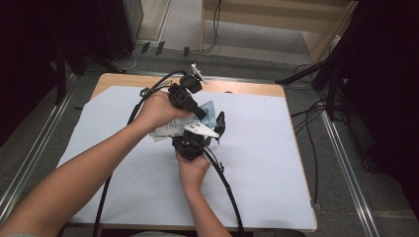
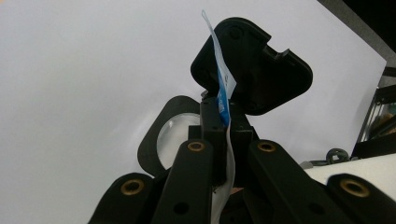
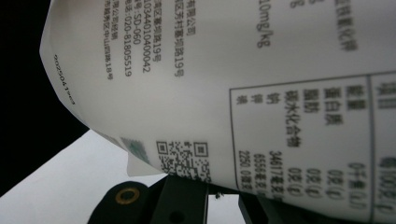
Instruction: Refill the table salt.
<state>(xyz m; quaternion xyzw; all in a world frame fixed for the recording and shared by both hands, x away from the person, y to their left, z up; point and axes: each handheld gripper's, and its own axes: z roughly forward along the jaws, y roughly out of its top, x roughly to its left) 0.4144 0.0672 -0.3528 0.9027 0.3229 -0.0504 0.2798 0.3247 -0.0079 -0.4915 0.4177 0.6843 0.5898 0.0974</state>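
Up close, packet point(image 3: 261, 84) print, tongs point(image 2: 223, 140) pinching its edge

Wooden table point(image 1: 247, 89), seen from above; white sheet point(image 1: 267, 163) spread flat over nearly its whole top; bare wood strip along far edge.

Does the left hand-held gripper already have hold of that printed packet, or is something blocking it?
Probably yes: the left hand-held gripper is shut on the packet edge, with the right hand-held gripper holding it too; nothing blocks it.

packet point(image 1: 170, 127) between both grippers, above table point(image 1: 257, 163)
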